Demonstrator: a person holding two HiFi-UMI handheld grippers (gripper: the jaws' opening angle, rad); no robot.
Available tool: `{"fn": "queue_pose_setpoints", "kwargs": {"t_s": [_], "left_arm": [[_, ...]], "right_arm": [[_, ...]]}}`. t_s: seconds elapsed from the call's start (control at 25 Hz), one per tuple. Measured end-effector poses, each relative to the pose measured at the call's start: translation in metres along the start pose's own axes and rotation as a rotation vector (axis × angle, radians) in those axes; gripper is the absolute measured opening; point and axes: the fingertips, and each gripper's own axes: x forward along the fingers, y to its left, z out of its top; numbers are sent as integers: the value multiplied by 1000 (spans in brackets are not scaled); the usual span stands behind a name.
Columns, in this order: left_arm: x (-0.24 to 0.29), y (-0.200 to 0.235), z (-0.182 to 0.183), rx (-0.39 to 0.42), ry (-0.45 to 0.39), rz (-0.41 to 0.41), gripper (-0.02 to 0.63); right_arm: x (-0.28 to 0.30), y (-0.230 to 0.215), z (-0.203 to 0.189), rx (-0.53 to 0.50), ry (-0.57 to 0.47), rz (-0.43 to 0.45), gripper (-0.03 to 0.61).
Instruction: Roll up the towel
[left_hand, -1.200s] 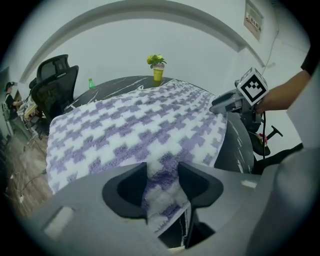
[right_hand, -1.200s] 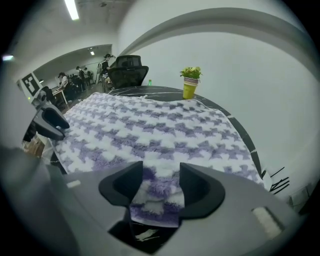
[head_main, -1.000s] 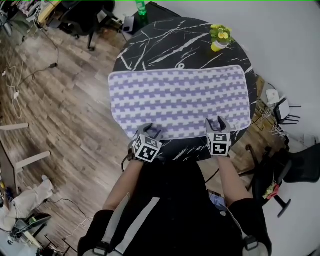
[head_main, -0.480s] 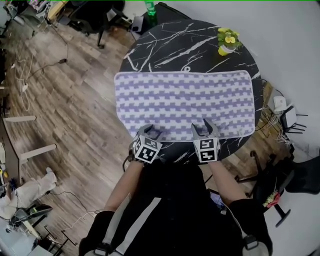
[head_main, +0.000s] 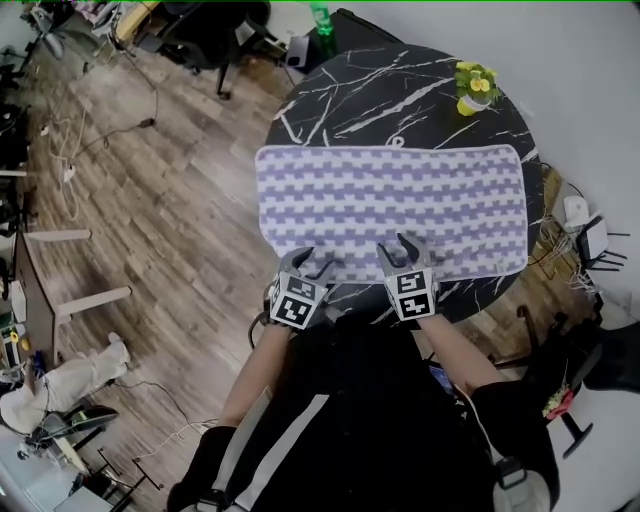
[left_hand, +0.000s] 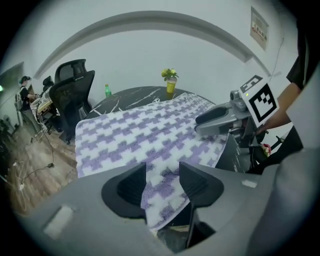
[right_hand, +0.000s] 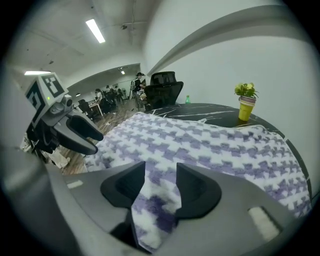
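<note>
Though flat, plush checkered rectangular towel (head_main: 390, 205)

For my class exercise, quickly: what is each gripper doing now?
Left gripper: jaws closed on near edge of the purple-and-white checked cloth towel.
Right gripper: jaws have just been closing; same towel edge pinched between them.

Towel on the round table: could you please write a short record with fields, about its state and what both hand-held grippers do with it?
towel: purple and white, spread flat, not rolled yet
surface: round black marble table
left hand-held gripper: shut on the towel's near edge
right hand-held gripper: jaws have just been closing; near edge pinched between them
also there: yellow flower pot, far side
</note>
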Motion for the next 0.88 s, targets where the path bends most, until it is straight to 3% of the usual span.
{"fn": "queue_pose_setpoints", "kwargs": {"t_s": [0.2, 0.4, 0.68, 0.88], "left_arm": [[-33, 50, -13, 37, -114, -38, 215], [-76, 118, -38, 116, -172, -98, 215], [-137, 191, -63, 198, -235, -137, 215], [-136, 223, -57, 262, -234, -172, 215]], "right_arm": [[27, 42, 22, -46, -1, -83, 196], [49, 97, 64, 11, -78, -211, 194], [65, 165, 95, 50, -129, -265, 193], [84, 186, 90, 79, -106, -281, 193]]}}
